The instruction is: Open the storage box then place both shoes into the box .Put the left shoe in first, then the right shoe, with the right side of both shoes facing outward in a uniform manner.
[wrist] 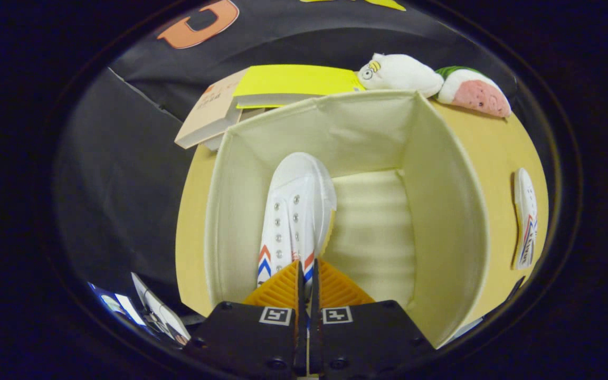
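Gripping white shoe (pixel 296 211) inside box (pixel 446 211), second shoe (pixel 525 221) outside, books (pixel 262 95) beyond

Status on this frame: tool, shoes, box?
Tool shut on first shoe, inside the open box, near its left wall. Second shoe on the table, right of box. Nothing blocking.

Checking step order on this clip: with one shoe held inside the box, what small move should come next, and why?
Probably lower slightly and open the fingers. The gripper is shut on the white shoe, already inside the open storage box near its left wall, while the second shoe waits on the table.
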`<action>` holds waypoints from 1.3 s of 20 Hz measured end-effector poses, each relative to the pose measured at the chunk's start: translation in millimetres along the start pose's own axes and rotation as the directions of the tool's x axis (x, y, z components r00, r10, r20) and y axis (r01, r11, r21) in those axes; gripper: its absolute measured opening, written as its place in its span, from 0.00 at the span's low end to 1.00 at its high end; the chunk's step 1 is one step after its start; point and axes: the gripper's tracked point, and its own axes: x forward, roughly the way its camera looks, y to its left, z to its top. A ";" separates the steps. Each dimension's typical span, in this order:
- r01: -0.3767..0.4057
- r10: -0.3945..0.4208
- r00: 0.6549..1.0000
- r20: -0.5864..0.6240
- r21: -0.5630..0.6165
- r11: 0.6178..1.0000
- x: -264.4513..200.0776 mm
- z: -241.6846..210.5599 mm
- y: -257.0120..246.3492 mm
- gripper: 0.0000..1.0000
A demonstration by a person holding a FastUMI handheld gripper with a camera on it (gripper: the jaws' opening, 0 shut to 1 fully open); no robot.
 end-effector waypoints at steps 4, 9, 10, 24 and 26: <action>-0.026 0.026 0.999 0.027 -0.004 1.000 -2.9 8.2 2.4 0.22; 0.022 -0.004 0.989 0.145 -0.125 0.992 -66.5 22.5 -13.9 0.78; 0.023 0.004 0.983 0.182 -0.143 0.989 -83.4 27.3 -19.1 0.83; 0.224 -0.159 0.925 0.346 -0.158 0.962 -204.6 11.3 -243.7 1.00; 0.238 -0.186 0.931 0.313 -0.136 0.962 -200.6 3.6 -278.6 1.00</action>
